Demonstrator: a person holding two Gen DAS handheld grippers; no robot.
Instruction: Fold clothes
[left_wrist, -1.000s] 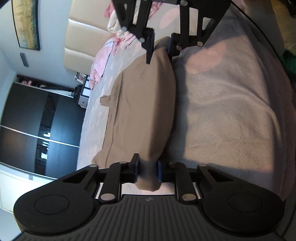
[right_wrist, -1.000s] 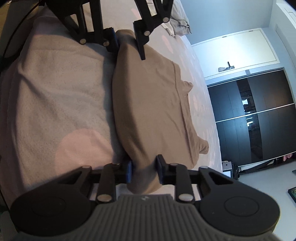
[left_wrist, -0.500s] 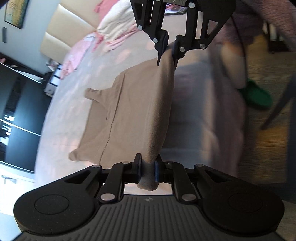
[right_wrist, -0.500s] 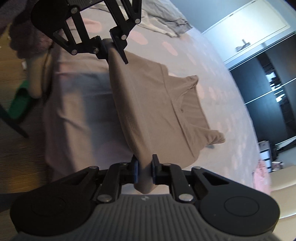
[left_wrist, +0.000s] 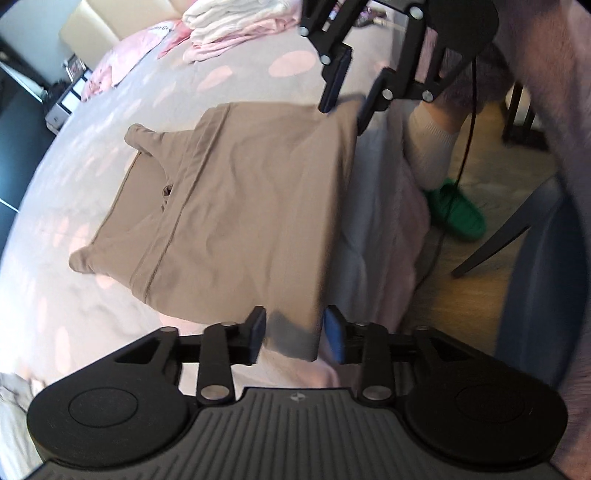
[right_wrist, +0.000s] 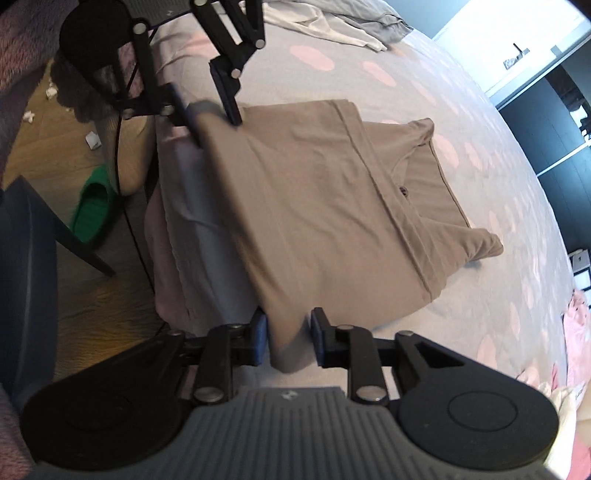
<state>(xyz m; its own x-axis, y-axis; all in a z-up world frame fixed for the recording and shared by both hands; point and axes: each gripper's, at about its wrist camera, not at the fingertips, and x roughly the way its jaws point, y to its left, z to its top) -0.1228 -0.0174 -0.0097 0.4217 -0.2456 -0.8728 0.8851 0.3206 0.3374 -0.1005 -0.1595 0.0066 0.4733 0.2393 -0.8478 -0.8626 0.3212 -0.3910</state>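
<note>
Wooden floor (left_wrist: 491, 236); dark wardrobe (right_wrist: 565, 122), perhaps mirrored; cream headboard (left_wrist: 88, 22).

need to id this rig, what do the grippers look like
Both the left gripper and right gripper are matte black scissor linkages with silver rivets, blue pads, a ribbed grey base and round discs each side. A dark cable trails from the right one.

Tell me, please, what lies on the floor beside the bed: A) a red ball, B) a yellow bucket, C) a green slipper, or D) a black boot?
C: a green slipper lies on the wooden floor next to the edge of the bed, and the right wrist view shows it too.
</note>
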